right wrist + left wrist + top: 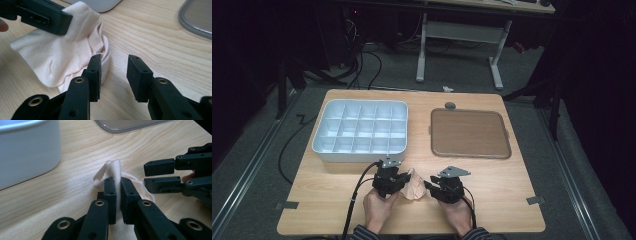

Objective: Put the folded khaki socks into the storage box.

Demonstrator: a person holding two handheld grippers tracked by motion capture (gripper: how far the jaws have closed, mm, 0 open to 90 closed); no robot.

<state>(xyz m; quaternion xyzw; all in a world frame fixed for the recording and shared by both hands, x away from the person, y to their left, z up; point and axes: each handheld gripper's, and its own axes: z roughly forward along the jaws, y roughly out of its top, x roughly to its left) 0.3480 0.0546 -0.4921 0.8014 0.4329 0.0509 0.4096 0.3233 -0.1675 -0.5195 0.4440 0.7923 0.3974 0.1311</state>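
Peach sock (113, 171) pinched by left claw (118, 185), right claw (113, 68) apart, divided bin (360, 131) nearby

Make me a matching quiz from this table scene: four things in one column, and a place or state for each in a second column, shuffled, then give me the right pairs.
Things:
1. left gripper
2. right gripper
3. divided bin
4. brown tray

Places or states:
A. on the table's far right part, nothing on it
B. jaws apart, bare table between them
C. on the table's far left part, pale, its compartments unfilled
D. clamped on a pale sock

Right pairs: 1-D, 2-B, 3-C, 4-A
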